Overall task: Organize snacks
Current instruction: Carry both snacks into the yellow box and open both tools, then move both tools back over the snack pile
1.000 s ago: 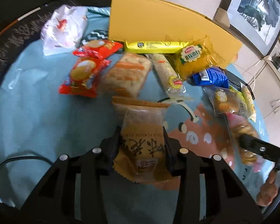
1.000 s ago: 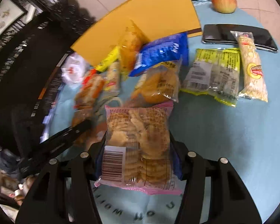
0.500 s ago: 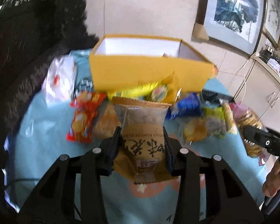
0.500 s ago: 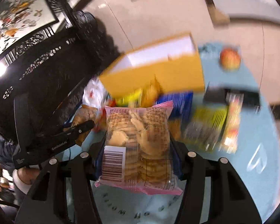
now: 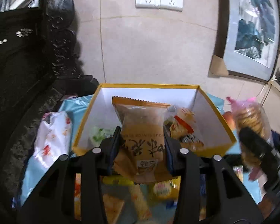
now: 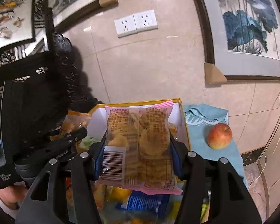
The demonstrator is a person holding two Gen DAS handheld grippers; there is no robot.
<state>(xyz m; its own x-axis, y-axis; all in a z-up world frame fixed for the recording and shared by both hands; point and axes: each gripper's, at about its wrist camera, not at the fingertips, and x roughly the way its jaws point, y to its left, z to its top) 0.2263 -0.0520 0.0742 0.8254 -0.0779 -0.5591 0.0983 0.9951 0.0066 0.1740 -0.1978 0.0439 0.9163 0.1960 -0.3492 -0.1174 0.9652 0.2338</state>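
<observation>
The left gripper (image 5: 142,145) clamps an orange snack packet (image 5: 142,130) between its 2 fingers, gripping the packet near its lower half. The packet stands upright, and its upper part reaches over the open yellow box (image 5: 217,147). The box has white inner walls and already contains several wrapped snacks (image 5: 184,128) on its right side and a pale green packet (image 5: 99,133) on its left side.

The right gripper (image 6: 138,153) clamps a pink-edged cookie bag (image 6: 138,140) between its 2 fingers. The bag stands upright in front of the yellow box (image 6: 185,128), with its barcode label facing the camera.

A red apple (image 6: 219,135) rests on the light blue tablecloth (image 6: 197,141) to the right of the box. More snack packets (image 6: 145,203) lie on the cloth below both grippers, blurred. A white plastic bag (image 5: 52,136) lies left of the box.
</observation>
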